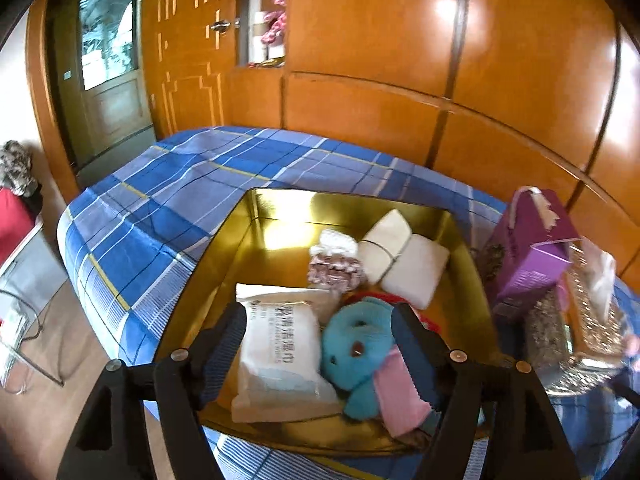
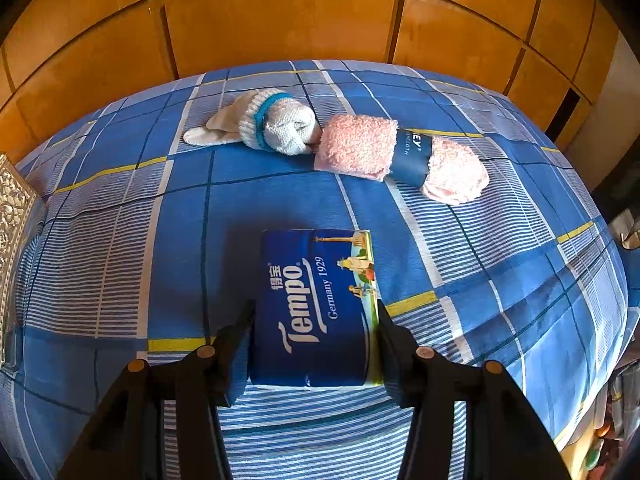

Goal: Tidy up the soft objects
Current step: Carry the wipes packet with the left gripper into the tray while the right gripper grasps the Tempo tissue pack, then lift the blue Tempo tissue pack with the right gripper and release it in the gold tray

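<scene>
A gold open box (image 1: 224, 240) sits on the blue plaid bed (image 1: 160, 200). Inside lie a white wet-wipe pack (image 1: 280, 352), a teal plush toy (image 1: 356, 352) with a pink cloth, a banded white towel (image 1: 404, 260) and a pinkish knit bundle (image 1: 334, 264). My left gripper (image 1: 318, 312) hangs open over the box's near end, its fingers either side of the wipes and the plush, gripping neither. In the right wrist view my right gripper (image 2: 316, 308) is shut on a blue Tempo tissue pack (image 2: 316, 304) resting on the bed (image 2: 120, 240). Beyond it lie a rolled white sock (image 2: 276, 124) and a pink fluffy towel (image 2: 360, 144) with a blue paper band.
A purple carton (image 1: 528, 252) and a silver ornate tissue box (image 1: 588, 312) stand right of the gold box; the silver box (image 2: 12, 208) also shows at the right wrist view's left edge. Wooden wardrobe panels (image 1: 400, 60) back the bed. A glass table (image 1: 24, 340) stands beside the bed.
</scene>
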